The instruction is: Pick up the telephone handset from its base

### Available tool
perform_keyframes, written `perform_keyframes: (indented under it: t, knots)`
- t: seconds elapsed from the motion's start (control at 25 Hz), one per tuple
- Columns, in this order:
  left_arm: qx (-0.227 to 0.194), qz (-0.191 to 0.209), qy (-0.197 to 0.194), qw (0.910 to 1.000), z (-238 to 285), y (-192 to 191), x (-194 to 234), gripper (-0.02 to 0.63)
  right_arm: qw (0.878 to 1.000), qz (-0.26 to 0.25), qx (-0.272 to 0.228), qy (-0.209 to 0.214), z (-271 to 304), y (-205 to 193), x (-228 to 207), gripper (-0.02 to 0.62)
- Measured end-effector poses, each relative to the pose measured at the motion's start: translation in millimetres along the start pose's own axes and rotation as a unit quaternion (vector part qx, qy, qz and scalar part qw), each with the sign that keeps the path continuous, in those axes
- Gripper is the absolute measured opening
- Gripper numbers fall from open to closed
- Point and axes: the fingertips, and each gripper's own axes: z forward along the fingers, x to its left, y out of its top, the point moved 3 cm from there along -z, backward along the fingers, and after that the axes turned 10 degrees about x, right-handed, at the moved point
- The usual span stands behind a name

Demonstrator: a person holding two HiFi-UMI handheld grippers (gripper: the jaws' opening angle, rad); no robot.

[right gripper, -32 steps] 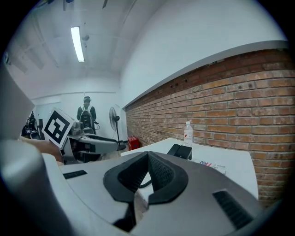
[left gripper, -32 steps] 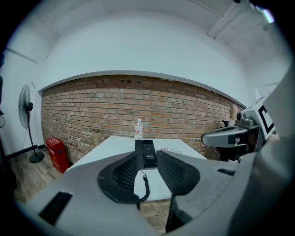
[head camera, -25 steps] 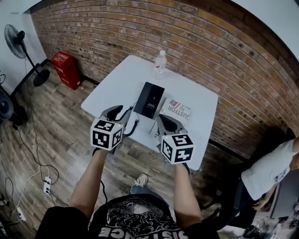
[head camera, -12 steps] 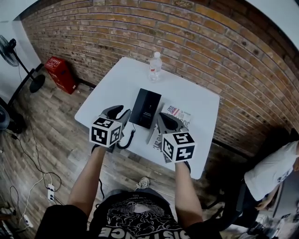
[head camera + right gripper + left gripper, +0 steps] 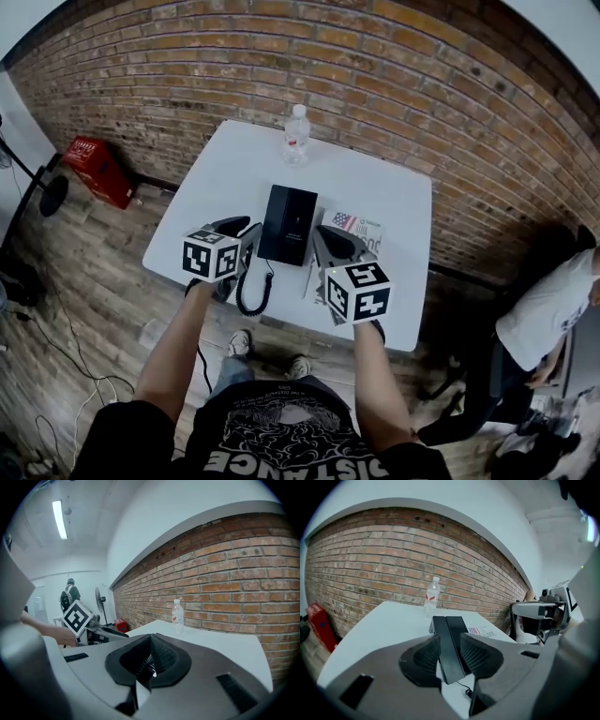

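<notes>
Left tongs (image 5: 240,232) have moved in beside the telephone handset (image 5: 273,225), jaws released and lined up on it. The handset lies on its base (image 5: 300,221), not yet gripped, so the grasp looks next. Right tongs (image 5: 330,246) clenched, empty. White table (image 5: 234,169) carries a water bottle (image 5: 296,134) and a leaflet (image 5: 361,228). Brick wall (image 5: 375,84), wood floor (image 5: 94,262).

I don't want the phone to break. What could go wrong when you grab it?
The curly cord loops at the table edge by the open left claw; it might snag. The phone sits near that edge, so a hard tug could drag it off.
</notes>
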Motion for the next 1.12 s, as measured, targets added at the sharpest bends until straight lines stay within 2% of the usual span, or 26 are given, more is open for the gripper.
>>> perform_keyframes:
  t: [0.24, 0.36, 0.52, 0.68, 0.88, 1.0, 1.12]
  knots:
    - [0.026, -0.027, -0.077, 0.9963, 26.2, -2.3, 32.1, 0.120, 0.999, 0.026, 0.001, -0.044, 19.7, 12.1, 3.4, 0.000]
    - [0.044, -0.045, -0.130, 0.9896, 41.2, -8.0, 38.2, 0.126, 0.997, 0.035, 0.007, -0.066, 27.6, 13.0, 6.2, 0.000]
    - [0.056, -0.077, -0.182, 0.9787, 55.8, -13.5, 52.4, 0.135, 0.995, 0.047, 0.016, -0.087, 40.7, 8.9, 11.8, 0.000]
    - [0.071, -0.093, -0.234, 0.9651, 71.7, -16.5, 55.5, 0.144, 0.991, 0.060, 0.027, -0.116, 46.2, 0.7, 13.6, 0.000]
    - [0.094, -0.119, -0.305, 0.9403, 86.7, -18.3, 51.7, 0.146, 0.985, 0.077, 0.040, -0.149, 47.3, -12.2, 18.0, 0.000]
    - [0.105, -0.129, -0.334, 0.9276, 92.8, -18.0, 51.3, 0.144, 0.980, 0.092, 0.045, -0.168, 45.4, -21.2, 17.9, 0.000]
    - [0.114, -0.134, -0.354, 0.9185, 97.0, -18.9, 51.4, 0.144, 0.976, 0.104, 0.051, -0.182, 43.5, -28.5, 19.2, 0.000]
